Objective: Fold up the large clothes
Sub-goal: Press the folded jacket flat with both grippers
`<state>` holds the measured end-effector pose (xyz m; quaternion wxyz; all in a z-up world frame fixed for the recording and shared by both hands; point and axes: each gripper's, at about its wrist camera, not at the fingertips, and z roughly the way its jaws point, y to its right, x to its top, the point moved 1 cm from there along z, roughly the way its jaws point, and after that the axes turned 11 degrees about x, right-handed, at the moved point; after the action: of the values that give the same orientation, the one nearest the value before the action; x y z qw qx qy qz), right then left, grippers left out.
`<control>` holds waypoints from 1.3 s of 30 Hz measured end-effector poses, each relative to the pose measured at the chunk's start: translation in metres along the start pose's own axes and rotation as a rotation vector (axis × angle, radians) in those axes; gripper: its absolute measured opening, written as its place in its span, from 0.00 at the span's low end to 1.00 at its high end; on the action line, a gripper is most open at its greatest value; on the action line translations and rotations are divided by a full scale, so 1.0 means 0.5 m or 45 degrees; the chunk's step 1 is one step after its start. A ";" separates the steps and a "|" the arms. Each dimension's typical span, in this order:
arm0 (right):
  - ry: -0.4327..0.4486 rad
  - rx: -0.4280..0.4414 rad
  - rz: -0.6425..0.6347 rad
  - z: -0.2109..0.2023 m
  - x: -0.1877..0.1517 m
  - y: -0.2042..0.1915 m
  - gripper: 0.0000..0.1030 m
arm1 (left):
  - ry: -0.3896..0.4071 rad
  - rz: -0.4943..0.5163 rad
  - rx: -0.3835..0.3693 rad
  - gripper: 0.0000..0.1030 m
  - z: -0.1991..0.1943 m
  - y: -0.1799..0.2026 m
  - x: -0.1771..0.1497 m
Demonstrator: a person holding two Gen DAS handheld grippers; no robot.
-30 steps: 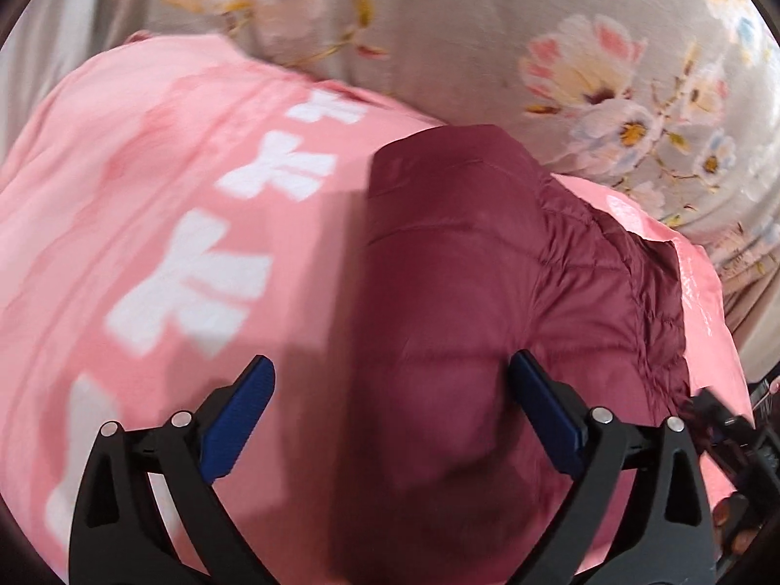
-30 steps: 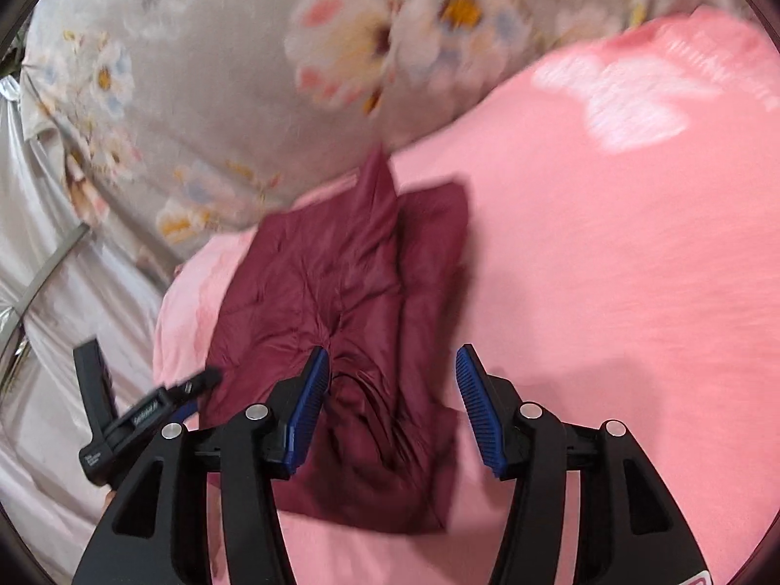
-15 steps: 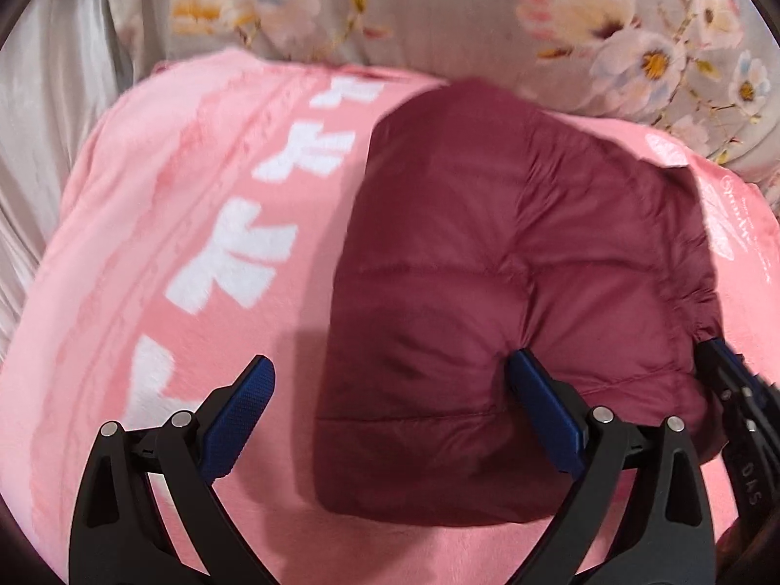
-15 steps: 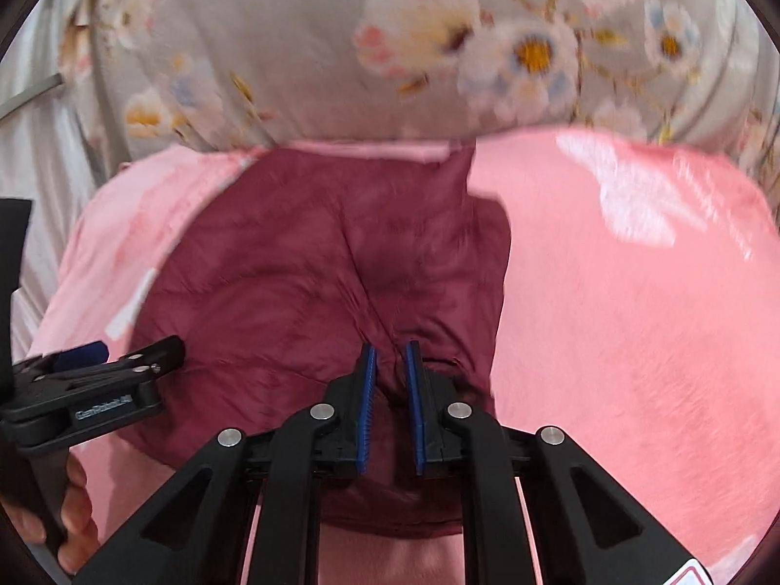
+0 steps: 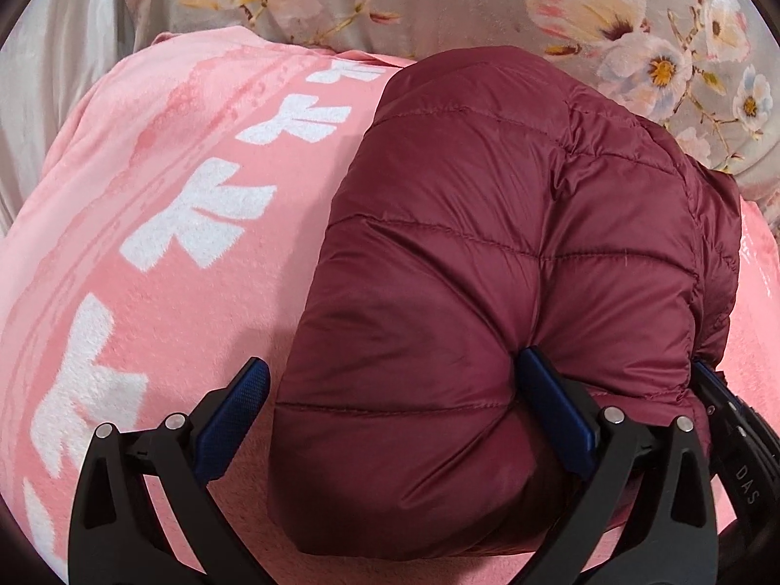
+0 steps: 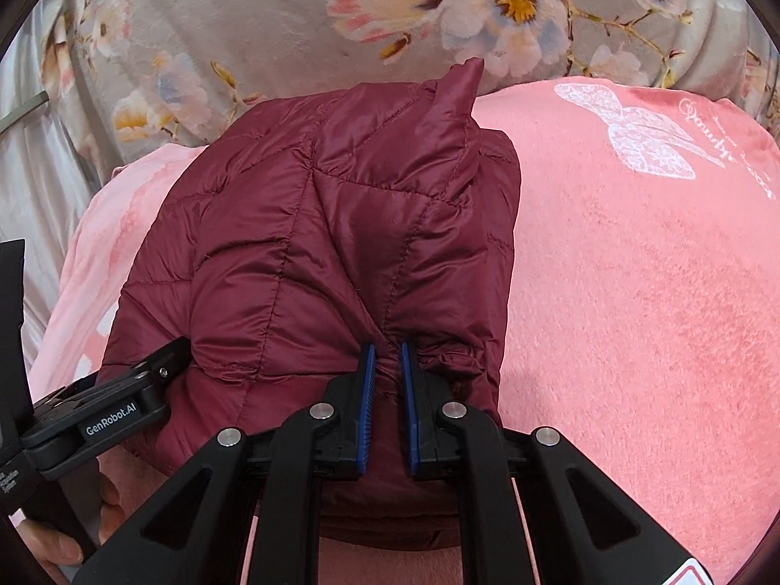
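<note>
**Operator:** Status of the jacket (image 5: 512, 263) and both claws?

**Technician:** The maroon quilted jacket lies bundled on the pink blanket (image 6: 658, 292), near the flowered cover (image 6: 273, 14). The right claw (image 6: 387, 365) is closing, its blue pads already pinching a small gather of jacket fabric at the near edge. The left claw (image 5: 399, 419) stands wide apart; one finger presses into the jacket's near side, the other sits over bare blanket. It grips nothing.

**Operator:** Failure modes from here?

**Technician:** Three, in my judgement. First: the shell looks slick, and the right claw holds only a thin pinch, so a sharp pull may let the fabric slip out. Second: if the left claw closes where it stands, it may catch blanket pile along with the jacket and drag both. Third: the padding is springy; one-sided lifting may let the bundle unroll and spoil the fold.

**Operator:** Mitigation?

**Technician:** Seat the left claw fully on the jacket before any lift. Raise both sides evenly.
</note>
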<state>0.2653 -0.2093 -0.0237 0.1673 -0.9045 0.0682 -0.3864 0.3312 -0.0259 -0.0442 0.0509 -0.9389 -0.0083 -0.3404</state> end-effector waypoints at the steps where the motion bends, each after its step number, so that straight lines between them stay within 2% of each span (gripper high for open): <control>1: -0.001 -0.001 0.000 0.000 0.000 -0.001 0.08 | 0.004 0.003 0.004 0.96 0.000 0.000 0.001; 7: -0.005 -0.009 -0.009 0.002 0.002 -0.003 0.08 | 0.018 0.018 0.025 0.96 -0.003 0.006 0.000; 24: -0.017 -0.125 -0.093 0.008 -0.003 -0.032 0.10 | 0.048 0.048 0.079 0.96 -0.012 0.018 -0.002; 39: -0.018 -0.130 -0.094 0.009 -0.003 -0.035 0.10 | 0.053 0.055 0.091 0.96 -0.015 0.017 -0.002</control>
<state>0.2672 -0.1917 -0.0214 0.1069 -0.9165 0.0531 -0.3819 0.3260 -0.0351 -0.0401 0.0918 -0.9291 0.0009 -0.3584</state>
